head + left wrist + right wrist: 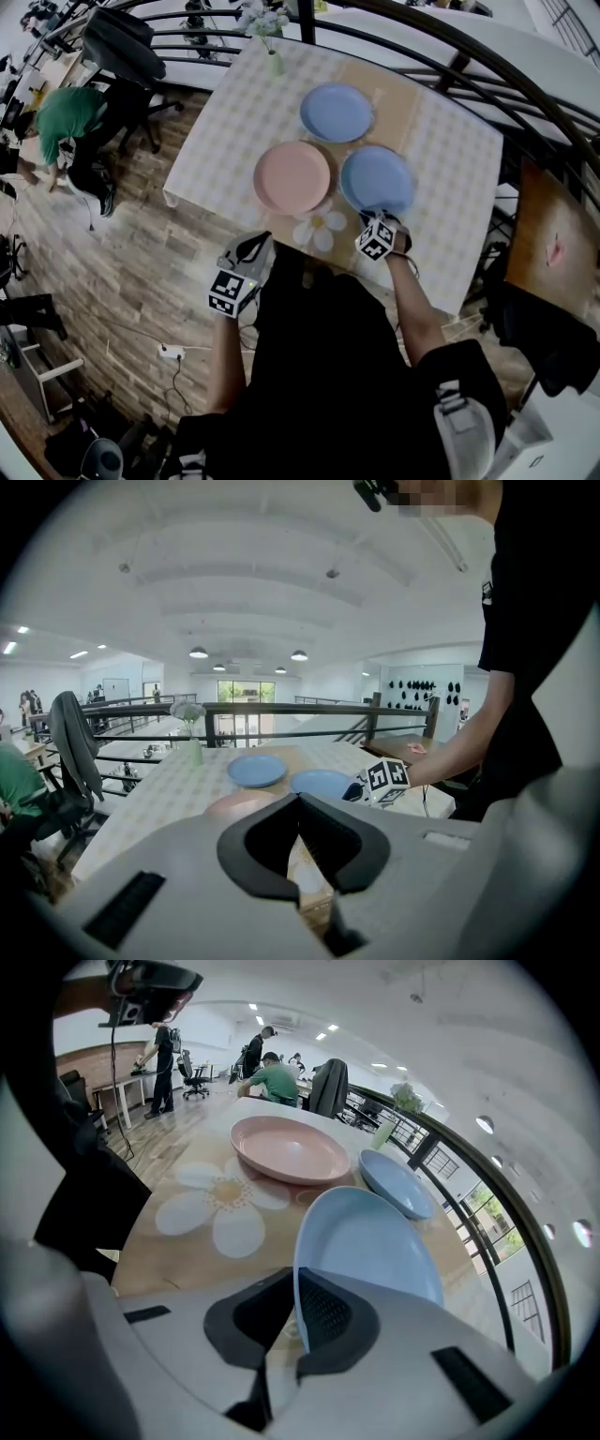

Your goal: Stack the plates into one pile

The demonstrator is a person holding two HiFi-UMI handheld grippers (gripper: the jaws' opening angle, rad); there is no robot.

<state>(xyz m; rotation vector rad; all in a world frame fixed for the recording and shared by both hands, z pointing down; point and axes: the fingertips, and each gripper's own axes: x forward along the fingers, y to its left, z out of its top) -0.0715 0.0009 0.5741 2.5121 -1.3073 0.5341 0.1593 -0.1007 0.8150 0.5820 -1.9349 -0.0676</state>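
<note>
Right gripper (295, 1274): the fingers stand narrow, closed on the rim of the near blue plate (366, 1241) at its 6 o'clock edge. One finger lies over the inner face of the rim and the other under it.

Left gripper (300, 803): the fingers meet at the tips with nothing between them. In the head view this gripper (258, 242) is off the table (225, 141), over the wood floor at about 7 o'clock from the pink plate (292, 176).

Plates: all three are round, plain and shallow with a raised rim. The near blue plate (377, 180) sits toward the table's near edge. The pink plate lies just beside it at 9 o'clock, apart from it. The far blue plate (336, 112) lies at 11 o'clock, separate from both.

Markings: each gripper's cube carries square black-and-white marker patterns. The cloth shows a pale check and a white daisy print (321, 228) at 7 o'clock from the near blue plate.

Clearances: bare cloth extends at 3 o'clock from the near blue plate to the table's edge. A vase (273, 61) stands at the far edge. A dark railing (450, 70) runs behind the table at 12 o'clock.
</note>
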